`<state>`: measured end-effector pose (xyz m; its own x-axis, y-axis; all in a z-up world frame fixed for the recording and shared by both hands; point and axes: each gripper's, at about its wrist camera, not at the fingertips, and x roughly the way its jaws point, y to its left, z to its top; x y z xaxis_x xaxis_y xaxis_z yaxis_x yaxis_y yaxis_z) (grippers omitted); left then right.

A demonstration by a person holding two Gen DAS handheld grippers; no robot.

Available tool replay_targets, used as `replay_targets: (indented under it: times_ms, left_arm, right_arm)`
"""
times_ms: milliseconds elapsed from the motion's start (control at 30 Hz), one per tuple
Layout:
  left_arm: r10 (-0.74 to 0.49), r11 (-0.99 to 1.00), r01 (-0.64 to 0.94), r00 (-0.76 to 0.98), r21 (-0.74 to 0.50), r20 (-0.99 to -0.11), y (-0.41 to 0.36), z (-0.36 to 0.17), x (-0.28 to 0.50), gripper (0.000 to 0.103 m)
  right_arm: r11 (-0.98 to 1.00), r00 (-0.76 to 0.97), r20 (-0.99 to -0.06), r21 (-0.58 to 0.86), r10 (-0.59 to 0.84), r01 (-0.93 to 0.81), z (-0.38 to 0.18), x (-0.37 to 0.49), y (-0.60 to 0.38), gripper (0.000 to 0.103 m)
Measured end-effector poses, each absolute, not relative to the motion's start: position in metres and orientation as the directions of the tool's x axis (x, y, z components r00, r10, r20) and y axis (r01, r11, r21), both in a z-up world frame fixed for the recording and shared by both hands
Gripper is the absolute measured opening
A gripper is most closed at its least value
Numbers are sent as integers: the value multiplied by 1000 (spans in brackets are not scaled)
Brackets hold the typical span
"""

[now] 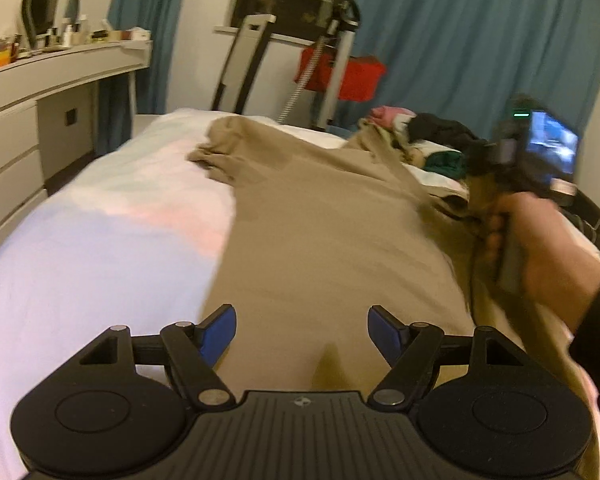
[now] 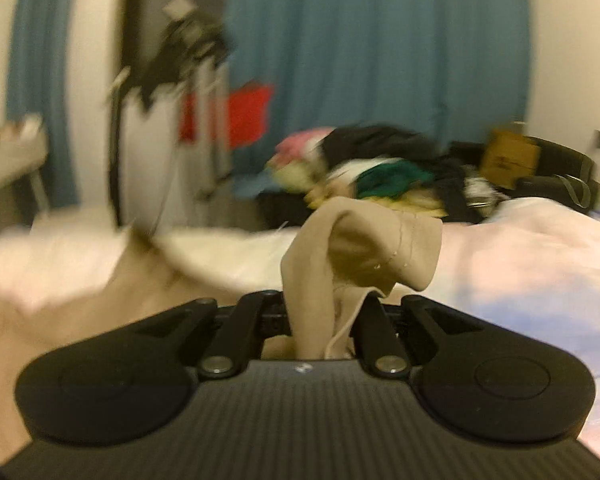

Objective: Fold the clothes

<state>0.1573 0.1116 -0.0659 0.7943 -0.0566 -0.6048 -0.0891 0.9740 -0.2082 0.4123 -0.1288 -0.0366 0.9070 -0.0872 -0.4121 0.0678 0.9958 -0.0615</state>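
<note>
A tan garment [image 1: 320, 216] lies spread lengthwise along the bed [image 1: 100, 240], over its white cover, one bunched end at the far side. The right hand-held gripper [image 2: 326, 320] is clamped on a fold of that cloth, which stands up between its jaws — the left wrist view shows it lifted at the garment's right edge in a person's hand [image 1: 540, 248]. The left hand-held gripper [image 1: 302, 330] hovers over the near end, blue pads [image 1: 220, 332] spread wide, holding nothing. A heap of mixed clothes [image 2: 380, 168] sits at the far right of the bed. Teal curtains [image 1: 480, 40] hang behind; a white tabletop [image 1: 60, 60] crowded with bottles stands far left. No writing can be read — both views are blurred.
</note>
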Motion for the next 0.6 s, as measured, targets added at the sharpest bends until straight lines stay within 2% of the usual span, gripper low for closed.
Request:
replay_targets:
  times_ms: [133,233,300,333,367,500,600]
  left_arm:
    - [-88,972,-73,766,-222,-636,117,-75,160,75]
    - [-78,982,-54,761,-183,-644,112,-81,165,75]
    - [-92,981,-42,753,-187,-652,108,-82,168,74]
    - [-103,980,-36,750,-196,-654,107,-81,169,74]
    - [-111,979,-29,751,-200,-651,105,-81,168,74]
    - [-128,983,7,750,-185,-649,90,-78,161,74]
    - [-140,984,35,759,-174,-636,77,-72,150,74]
  right_arm:
    - [993,866,-495,-120,-72,14,-65,435,-88,12]
    - [998,853,-521,-63,-20,-15,-67,442,-93,19]
    - [996,845,-528,49,83,-68,-59,431,-107,45]
    - [992,846,-519,94,123,-87,-54,423,-113,66]
    - [986,851,-503,131,153,-100,-48,413,-118,77]
    - [965,866,-445,225,228,-139,-12,354,-141,79]
    - [958,890,-390,243,237,-149,11,293,-165,79]
